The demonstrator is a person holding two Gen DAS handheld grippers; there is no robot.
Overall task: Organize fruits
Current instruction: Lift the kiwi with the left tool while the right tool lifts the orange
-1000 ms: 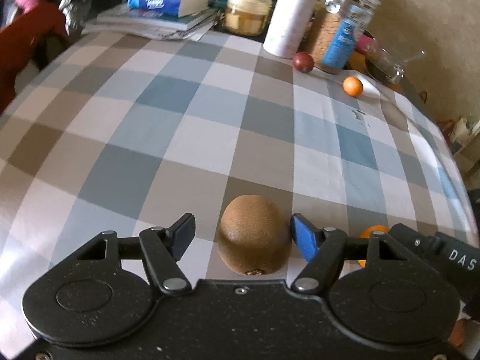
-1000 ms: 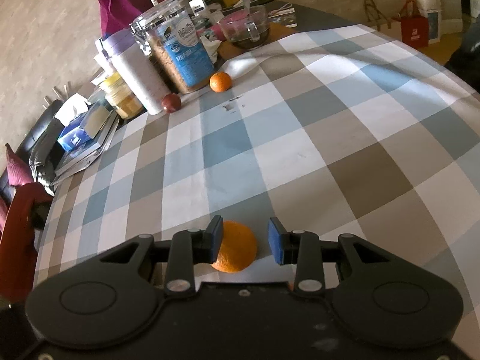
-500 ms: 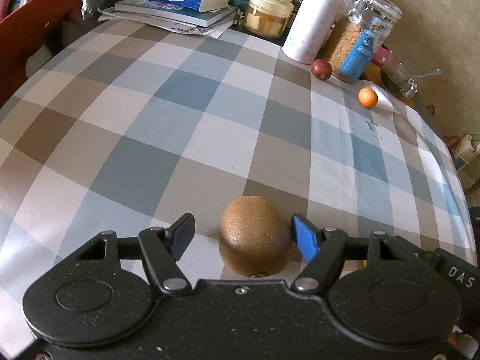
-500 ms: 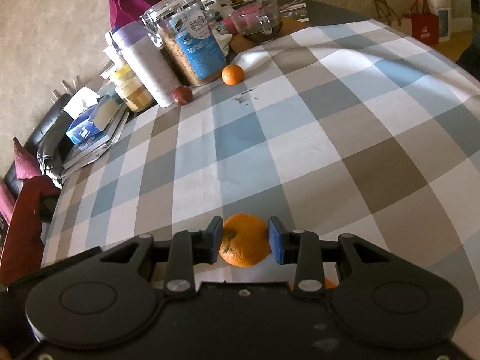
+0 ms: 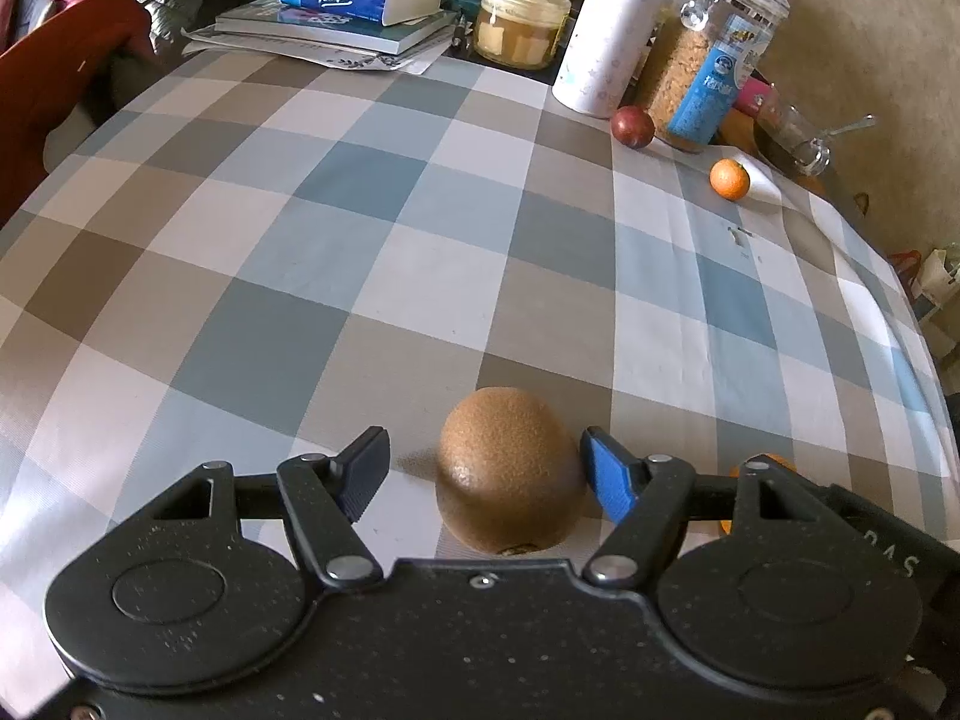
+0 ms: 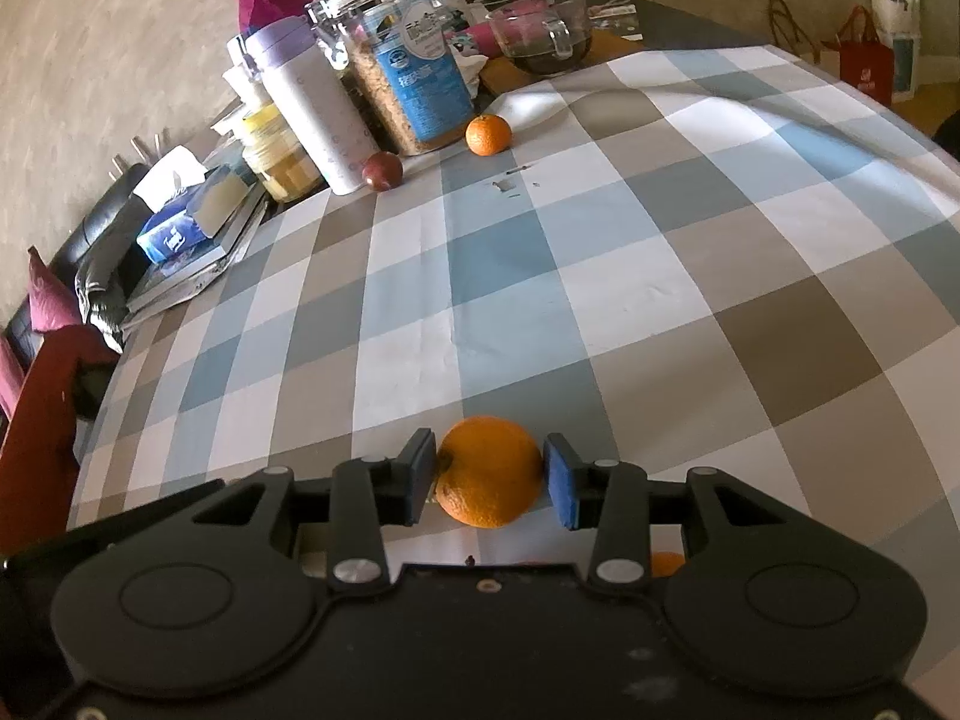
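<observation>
Right tool (image 6: 487, 480) just opened off orange (image 6: 489, 471) (tabletop) — tilted downward

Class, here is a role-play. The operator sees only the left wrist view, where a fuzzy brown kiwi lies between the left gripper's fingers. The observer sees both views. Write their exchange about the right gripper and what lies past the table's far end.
Operator: What is between the right gripper's fingers?
Observer: A round orange mandarin sits between the fingers of the right gripper, resting on the checked blue, white and brown tablecloth.
Operator: Is it clamped?
Observer: It seems not. The jaws have just been opening, and both pads look just clear of the peel.
Operator: Anything beyond the far end of the table?
Observer: A red paper carrier bag stands on the floor there.
</observation>
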